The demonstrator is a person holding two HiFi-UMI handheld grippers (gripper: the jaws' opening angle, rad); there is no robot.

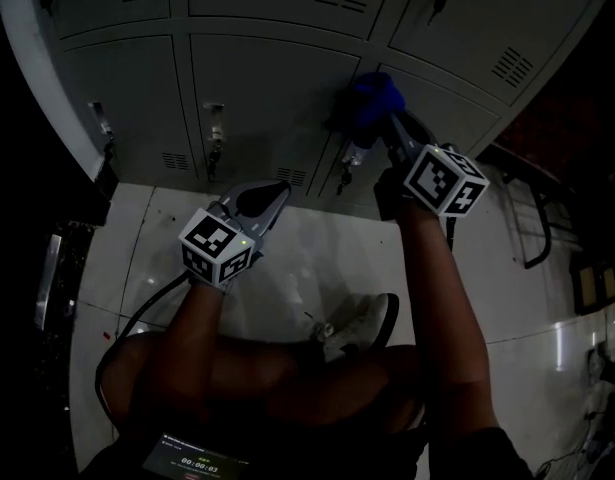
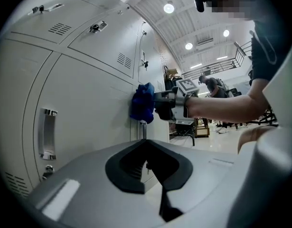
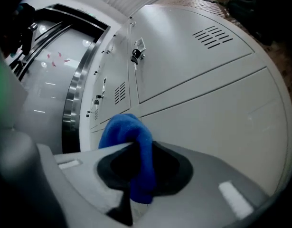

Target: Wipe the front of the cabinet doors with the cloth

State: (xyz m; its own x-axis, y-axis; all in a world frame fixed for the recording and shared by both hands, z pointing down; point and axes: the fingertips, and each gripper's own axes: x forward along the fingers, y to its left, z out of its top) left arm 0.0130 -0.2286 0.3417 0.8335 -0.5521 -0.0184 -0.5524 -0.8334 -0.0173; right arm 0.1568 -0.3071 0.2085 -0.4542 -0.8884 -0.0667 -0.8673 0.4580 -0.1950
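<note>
A blue cloth (image 1: 372, 100) is bunched in my right gripper (image 1: 387, 128), which is shut on it and presses it against a grey cabinet door (image 1: 442, 108). In the right gripper view the cloth (image 3: 131, 141) hangs over the jaws, with the door (image 3: 217, 103) just beyond. From the left gripper view the cloth (image 2: 143, 101) sits flat on the door face with the right gripper (image 2: 165, 105) behind it. My left gripper (image 1: 262, 200) is shut and holds nothing; it is low, near the bottom of the middle door (image 1: 257, 98).
The grey lockers have handles with keys (image 1: 215, 133), (image 1: 345, 173) and vent slots (image 1: 512, 66). A white tiled floor (image 1: 317, 258) lies below. My shoe (image 1: 357, 326) and bent legs are under the grippers. A dark metal frame (image 1: 532, 218) stands at the right.
</note>
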